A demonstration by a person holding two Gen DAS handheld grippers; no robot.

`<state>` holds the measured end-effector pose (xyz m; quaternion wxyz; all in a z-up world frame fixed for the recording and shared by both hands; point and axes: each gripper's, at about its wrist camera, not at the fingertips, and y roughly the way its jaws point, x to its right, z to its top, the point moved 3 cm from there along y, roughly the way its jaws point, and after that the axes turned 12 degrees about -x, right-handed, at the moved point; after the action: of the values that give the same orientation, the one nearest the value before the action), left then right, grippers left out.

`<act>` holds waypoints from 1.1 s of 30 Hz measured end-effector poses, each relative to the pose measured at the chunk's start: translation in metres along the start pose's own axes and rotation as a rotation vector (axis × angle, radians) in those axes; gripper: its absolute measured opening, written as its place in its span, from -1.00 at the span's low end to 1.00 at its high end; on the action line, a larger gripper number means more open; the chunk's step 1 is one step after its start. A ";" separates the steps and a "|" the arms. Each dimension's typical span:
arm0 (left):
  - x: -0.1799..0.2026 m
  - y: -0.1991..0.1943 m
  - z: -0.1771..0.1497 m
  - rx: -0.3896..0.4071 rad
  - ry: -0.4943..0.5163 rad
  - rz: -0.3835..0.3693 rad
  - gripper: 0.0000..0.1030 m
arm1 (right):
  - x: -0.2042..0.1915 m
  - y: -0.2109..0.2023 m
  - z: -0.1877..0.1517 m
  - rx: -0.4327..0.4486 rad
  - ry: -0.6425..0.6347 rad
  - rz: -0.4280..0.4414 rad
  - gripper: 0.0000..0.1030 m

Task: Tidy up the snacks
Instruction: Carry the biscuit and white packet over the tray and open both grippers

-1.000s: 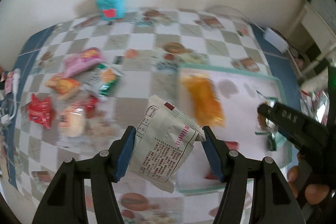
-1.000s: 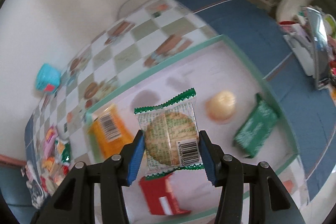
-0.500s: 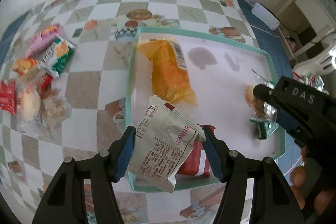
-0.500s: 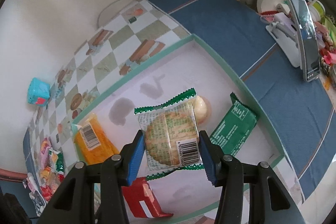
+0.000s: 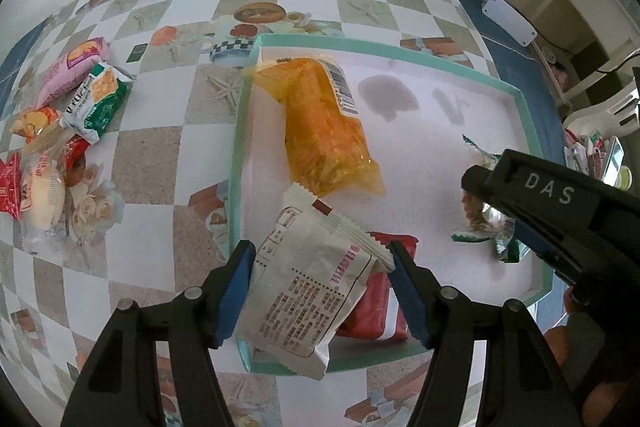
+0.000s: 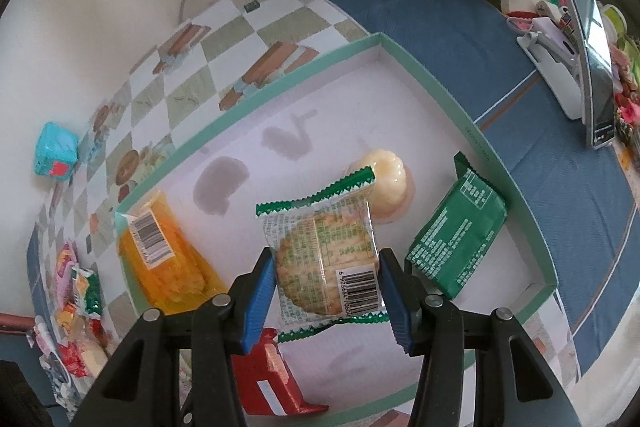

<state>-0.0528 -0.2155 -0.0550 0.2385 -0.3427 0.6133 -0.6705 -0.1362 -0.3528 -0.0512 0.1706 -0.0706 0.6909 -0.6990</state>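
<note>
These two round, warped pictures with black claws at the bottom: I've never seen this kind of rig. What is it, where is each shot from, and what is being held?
No robot here: a person holds a hand gripper in each hand, and each carries a fisheye camera looking along its two blue-padded fingers.

The left wrist view shows the left gripper shut on a white snack packet; the black shape at right is the other tool.

The right wrist view shows the right gripper shut on a clear-wrapped round cracker.

Both hover over a teal-rimmed tray holding an orange bag, a red packet, a green packet and a pale jelly cup. More loose snacks lie on the checkered tablecloth.
</note>
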 end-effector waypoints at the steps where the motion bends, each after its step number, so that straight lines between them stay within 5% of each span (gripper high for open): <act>1: 0.000 0.001 0.000 -0.003 0.000 0.000 0.34 | -0.002 0.003 0.000 -0.004 0.000 -0.003 0.05; 29: 0.006 0.002 -0.001 -0.019 0.013 -0.057 0.39 | 0.010 -0.035 -0.002 0.083 0.046 -0.019 0.19; 31: 0.004 -0.001 -0.001 -0.014 0.010 -0.057 0.64 | 0.009 -0.036 -0.003 0.084 0.042 -0.019 0.19; 33: 0.002 -0.004 -0.001 -0.004 0.008 -0.060 0.67 | 0.007 -0.036 -0.003 0.083 0.037 -0.019 0.22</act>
<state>-0.0545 -0.2155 -0.0506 0.2150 -0.3591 0.6050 -0.6773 -0.1484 -0.3529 -0.0171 0.1539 -0.0569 0.6638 -0.7297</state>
